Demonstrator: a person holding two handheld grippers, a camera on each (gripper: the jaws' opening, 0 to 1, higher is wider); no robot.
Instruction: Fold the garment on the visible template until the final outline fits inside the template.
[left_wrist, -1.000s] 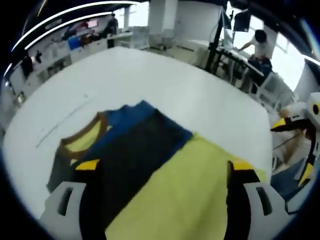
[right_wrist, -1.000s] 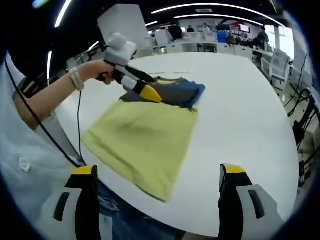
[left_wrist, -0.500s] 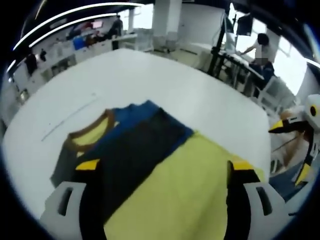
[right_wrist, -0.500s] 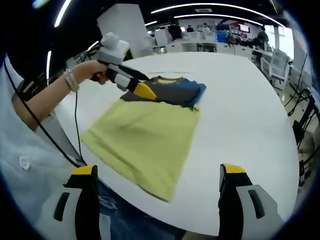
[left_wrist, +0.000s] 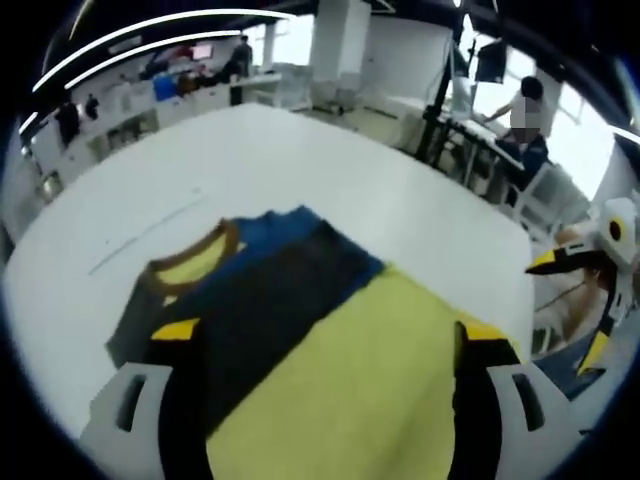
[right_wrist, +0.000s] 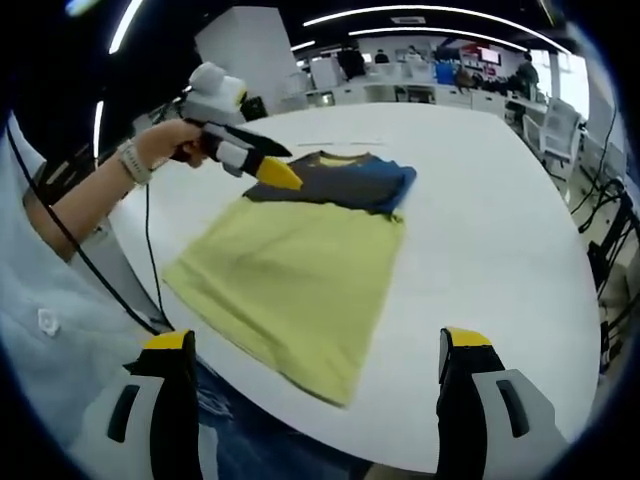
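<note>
garment (right_wrist: 300, 260) flat on table (right_wrist: 480, 240); left gripper (right_wrist: 268, 172) above collar edge

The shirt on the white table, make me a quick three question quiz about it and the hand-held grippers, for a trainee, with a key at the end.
1. True or false: the left hand-held gripper is clamped on the shirt.
2. Which part of the shirt lies nearest the table edge by the person? A) the yellow body B) the dark folded part with the collar C) the blue sleeve
3. Fill in: both hand-held grippers have their jaws ____.

Key:
1. False. In the right gripper view it hangs above the dark part, gripping nothing.
2. A.
3. Open. The right hand-held gripper has nothing between its jaws either.
</note>
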